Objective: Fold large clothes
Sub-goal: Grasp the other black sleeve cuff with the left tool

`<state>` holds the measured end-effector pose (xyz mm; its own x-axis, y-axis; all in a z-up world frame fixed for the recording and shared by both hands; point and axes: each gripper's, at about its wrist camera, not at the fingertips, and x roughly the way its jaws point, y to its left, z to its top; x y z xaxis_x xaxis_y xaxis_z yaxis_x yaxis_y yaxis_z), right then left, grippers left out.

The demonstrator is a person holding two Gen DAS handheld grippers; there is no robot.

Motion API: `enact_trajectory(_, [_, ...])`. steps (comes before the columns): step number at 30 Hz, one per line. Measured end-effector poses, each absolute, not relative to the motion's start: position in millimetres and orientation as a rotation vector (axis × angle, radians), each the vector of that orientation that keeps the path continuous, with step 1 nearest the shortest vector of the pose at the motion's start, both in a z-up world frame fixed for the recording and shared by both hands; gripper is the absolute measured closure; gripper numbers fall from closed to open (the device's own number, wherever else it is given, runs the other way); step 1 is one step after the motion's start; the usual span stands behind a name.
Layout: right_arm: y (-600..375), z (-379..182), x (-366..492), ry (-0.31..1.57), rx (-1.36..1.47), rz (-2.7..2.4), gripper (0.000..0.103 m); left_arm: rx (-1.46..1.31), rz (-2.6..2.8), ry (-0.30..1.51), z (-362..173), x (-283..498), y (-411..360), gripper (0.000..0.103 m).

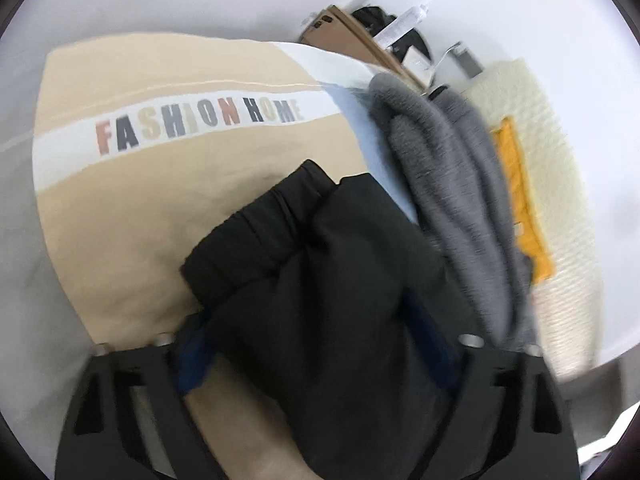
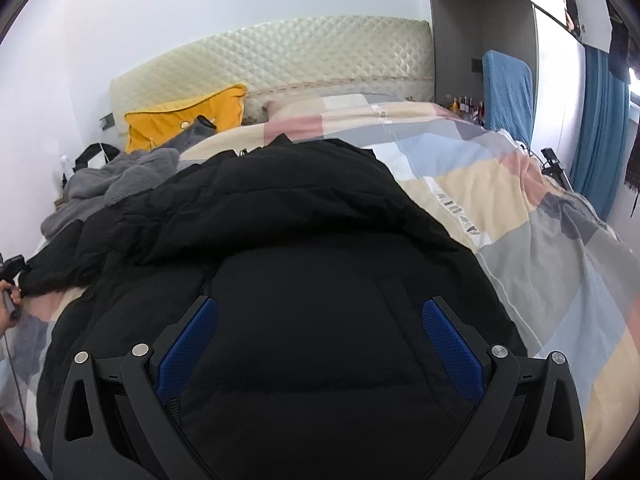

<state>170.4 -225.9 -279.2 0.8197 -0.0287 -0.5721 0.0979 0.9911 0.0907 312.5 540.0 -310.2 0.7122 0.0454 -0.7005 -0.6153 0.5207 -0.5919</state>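
Note:
A big black padded jacket (image 2: 280, 216) lies spread on the bed's patchwork quilt (image 2: 540, 240). My right gripper (image 2: 318, 316) is open, its blue pads (image 2: 448, 340) wide apart just above the jacket's near part, holding nothing. In the left wrist view my left gripper (image 1: 316, 320) stands with blue pads (image 1: 192, 360) on either side of a bunched black sleeve end (image 1: 320, 272) of the jacket, lifted over the quilt (image 1: 160, 200). The fabric fills the gap between the jaws. In the right wrist view that gripper shows small at the far left (image 2: 12, 280), at the sleeve tip.
A grey fleece garment (image 1: 448, 184) lies beside the sleeve, also in the right wrist view (image 2: 120, 176). A yellow pillow (image 2: 188, 116) leans on the cream headboard (image 2: 280, 56). A blue chair back (image 2: 506, 92) and blue curtain (image 2: 596, 128) stand at right. A cardboard box (image 1: 348, 36) sits by the wall.

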Motion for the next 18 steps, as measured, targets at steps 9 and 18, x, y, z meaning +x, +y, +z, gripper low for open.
enact_trajectory(9, [-220,-273,163,0.593,0.071,-0.038,0.000,-0.798,0.480,0.761,-269,312,522,0.088])
enact_trajectory(18, [-228,-265,149,0.578,0.099,0.041,0.000,-0.676,0.531,0.695,-170,295,486,0.091])
